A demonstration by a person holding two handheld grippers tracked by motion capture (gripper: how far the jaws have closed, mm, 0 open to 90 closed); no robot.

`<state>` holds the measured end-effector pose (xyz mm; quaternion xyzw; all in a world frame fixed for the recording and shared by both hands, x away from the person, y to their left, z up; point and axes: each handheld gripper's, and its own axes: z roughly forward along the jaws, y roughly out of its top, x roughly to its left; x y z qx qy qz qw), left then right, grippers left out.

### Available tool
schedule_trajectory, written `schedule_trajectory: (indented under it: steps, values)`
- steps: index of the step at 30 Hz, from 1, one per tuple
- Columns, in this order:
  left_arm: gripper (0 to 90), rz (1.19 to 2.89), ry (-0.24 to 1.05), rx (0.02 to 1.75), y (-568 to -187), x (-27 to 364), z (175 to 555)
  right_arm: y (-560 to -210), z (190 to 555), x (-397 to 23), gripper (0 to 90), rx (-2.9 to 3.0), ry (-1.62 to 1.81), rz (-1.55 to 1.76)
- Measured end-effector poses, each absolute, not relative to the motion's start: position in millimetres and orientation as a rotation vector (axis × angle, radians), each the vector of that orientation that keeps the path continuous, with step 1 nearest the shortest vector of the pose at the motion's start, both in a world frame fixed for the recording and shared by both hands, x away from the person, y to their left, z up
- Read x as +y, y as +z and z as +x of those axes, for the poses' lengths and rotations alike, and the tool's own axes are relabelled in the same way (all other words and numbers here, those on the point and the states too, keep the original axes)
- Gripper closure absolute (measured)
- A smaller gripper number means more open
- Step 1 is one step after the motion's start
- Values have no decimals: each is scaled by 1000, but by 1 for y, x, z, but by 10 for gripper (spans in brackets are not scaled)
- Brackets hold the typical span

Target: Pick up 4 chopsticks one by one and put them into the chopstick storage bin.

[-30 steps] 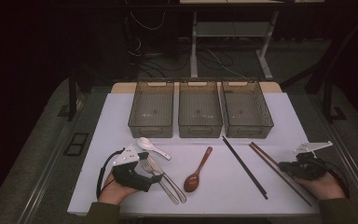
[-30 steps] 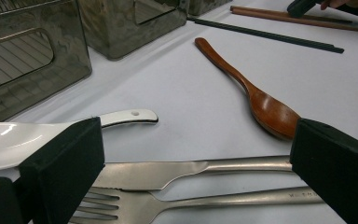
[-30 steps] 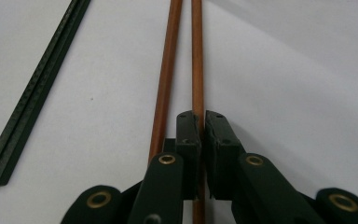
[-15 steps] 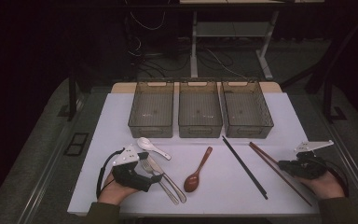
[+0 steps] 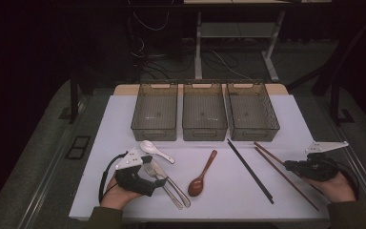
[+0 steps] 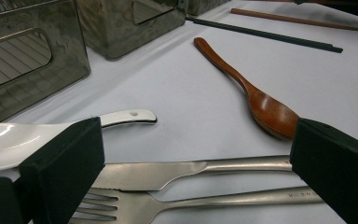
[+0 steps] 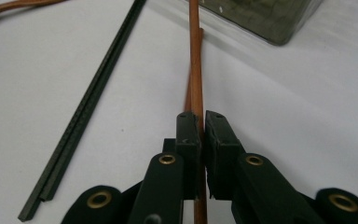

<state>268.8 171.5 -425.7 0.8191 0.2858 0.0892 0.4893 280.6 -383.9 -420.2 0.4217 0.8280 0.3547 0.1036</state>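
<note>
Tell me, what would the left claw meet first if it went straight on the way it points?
Likely the knife and fork lying between its open jaws, right ahead of the left claw; farther on lies the wooden spoon. Depth is unclear.

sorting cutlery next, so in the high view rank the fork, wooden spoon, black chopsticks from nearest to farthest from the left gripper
1. fork, right at the left gripper
2. wooden spoon, mid-table to its right
3. black chopsticks, farther right, toward the right gripper

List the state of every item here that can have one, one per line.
Left tongs: open, straddling knife and fork.
Right tongs: shut on brown chopsticks.
Three bins: empty.
Wooden spoon, white spoon, black chopsticks: lying flat.
</note>
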Motion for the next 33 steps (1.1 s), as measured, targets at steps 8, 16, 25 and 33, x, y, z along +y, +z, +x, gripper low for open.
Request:
schedule_trajectory:
  steps: [8, 16, 25, 33]
  values:
    - [24, 1986, 210, 700, -427, 171, 269, -414, 280, -377, 845, 2451, 1093, 1208]
    - [23, 1987, 208, 690, -430, 169, 268, -408, 280, -365, 844, 2468, 1137, 1162]
    - [0, 1984, 207, 696, -430, 169, 268, -402, 283, -355, 845, 2474, 1200, 1129]
    - [0, 1984, 208, 696, -429, 169, 269, -396, 289, -337, 844, 2492, 1232, 1084]
